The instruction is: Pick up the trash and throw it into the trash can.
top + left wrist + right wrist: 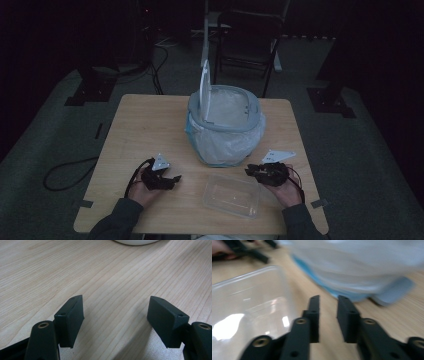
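Observation:
My left gripper [175, 179] rests low over the wooden table [140, 125] at the front left. In the left gripper view it [115, 315] stands wide open, with bare wood between its pads. My right gripper [248, 171] is at the front right, pointing left beside a clear plastic container [232, 195]. In the blurred right gripper view, its [329, 315] jaws are close together with a narrow gap and nothing in it. They sit just right of the container [249, 302] wall, which they do not touch. A bin [225, 125] lined with a white bag stands behind, its lid [204, 92] up.
The bagged bin [362, 265] looms close ahead of the right gripper, with a grey part [392, 292] at its base. A white rounded edge [136, 242] sits at the top of the left gripper view. A folding chair [247, 45] and cables lie beyond the table.

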